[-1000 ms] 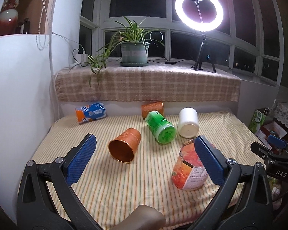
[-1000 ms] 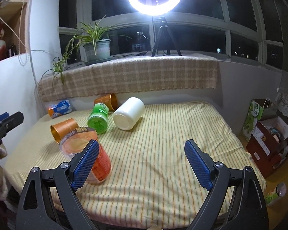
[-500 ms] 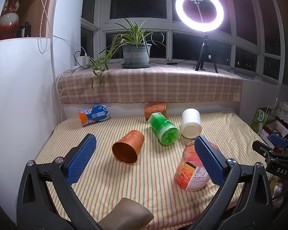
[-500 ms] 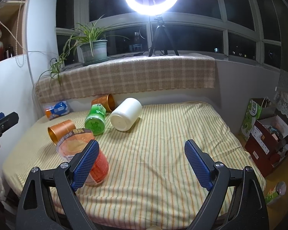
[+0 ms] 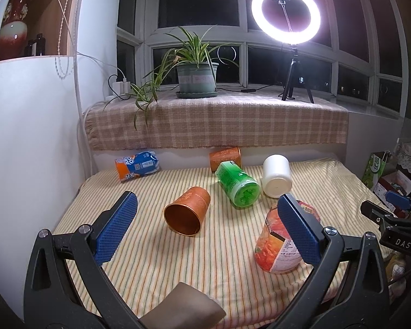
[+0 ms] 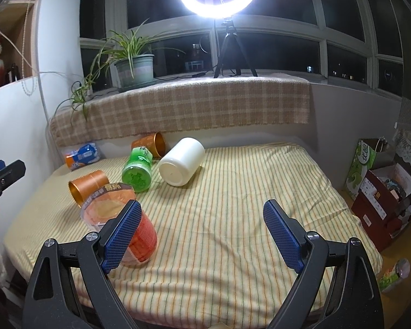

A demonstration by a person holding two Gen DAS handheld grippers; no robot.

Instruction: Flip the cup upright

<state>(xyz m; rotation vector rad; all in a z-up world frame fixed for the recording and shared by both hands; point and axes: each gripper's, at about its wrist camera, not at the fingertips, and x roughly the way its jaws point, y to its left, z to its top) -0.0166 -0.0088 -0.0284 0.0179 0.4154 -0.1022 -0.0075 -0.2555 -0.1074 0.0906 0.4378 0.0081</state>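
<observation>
Several cups lie on their sides on the striped mattress [image 5: 178, 268]. A copper cup [image 5: 187, 211] lies with its mouth toward me; it also shows in the right wrist view [image 6: 87, 185]. A green cup [image 5: 237, 187], a white cup [image 5: 276, 175] and a second copper cup [image 5: 224, 157] lie farther back. A clear orange-labelled cup [image 5: 282, 240] stands upright near the front; it shows in the right wrist view [image 6: 123, 219]. My left gripper [image 5: 205, 230] is open and empty, in front of the copper cup. My right gripper [image 6: 202, 233] is open and empty, right of the orange-labelled cup.
A blue-orange carton [image 5: 137, 164] lies by the back wall. A plaid-covered sill [image 5: 219, 120] holds a potted plant [image 5: 197, 74] and a ring light [image 5: 286, 16]. A white wall [image 5: 27, 137] bounds the left. Boxes [image 6: 383, 192] stand on the floor at right.
Both grippers have pulled back and risen slightly, so the cups look a little farther away. No cup has moved. Both grippers stay open.
</observation>
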